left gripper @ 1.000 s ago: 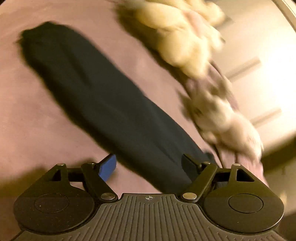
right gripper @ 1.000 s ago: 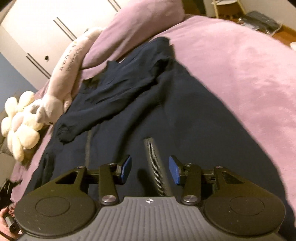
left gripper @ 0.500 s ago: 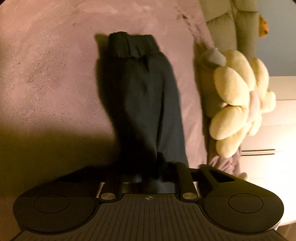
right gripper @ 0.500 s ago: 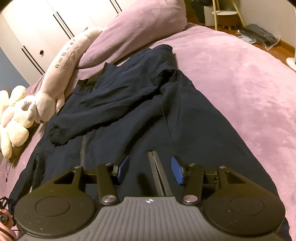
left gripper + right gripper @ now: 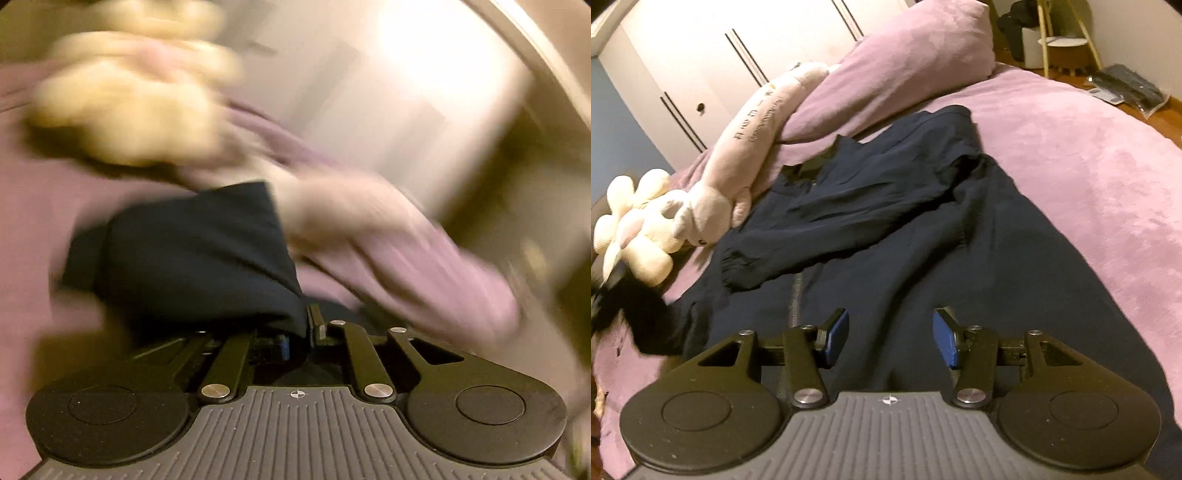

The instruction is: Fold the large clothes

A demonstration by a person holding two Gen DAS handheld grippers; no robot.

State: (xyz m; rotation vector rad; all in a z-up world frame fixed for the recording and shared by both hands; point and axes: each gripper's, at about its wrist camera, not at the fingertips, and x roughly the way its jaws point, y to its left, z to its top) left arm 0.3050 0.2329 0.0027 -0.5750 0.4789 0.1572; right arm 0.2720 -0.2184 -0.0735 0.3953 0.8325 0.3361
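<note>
A dark navy zip jacket (image 5: 960,258) lies spread on the purple bed cover (image 5: 1089,192). One sleeve (image 5: 812,236) is folded across its chest. My right gripper (image 5: 891,338) hovers open just over the jacket's lower front, nothing between its blue pads, and the zipper (image 5: 796,295) runs left of it. In the blurred left wrist view, my left gripper (image 5: 299,332) pinches the other sleeve (image 5: 192,258), whose dark cloth bunches over the jaws; the jaws are opening slightly with the cloth still between them. That lifted sleeve shows as a dark blur (image 5: 646,317) at the jacket's left edge.
A long pink plush (image 5: 753,133) and a cream flower plush (image 5: 631,229) lie along the bed's left side, beside a purple pillow (image 5: 916,48). White wardrobe doors (image 5: 713,55) stand behind. A stool (image 5: 1063,48) and bags on the wooden floor are at the far right.
My left gripper shut on the sleeve that lay flat on the bed and swung up fast with it, rolling; its view is now blurred. The right gripper shifted slightly, leaving the zipper to its left.
</note>
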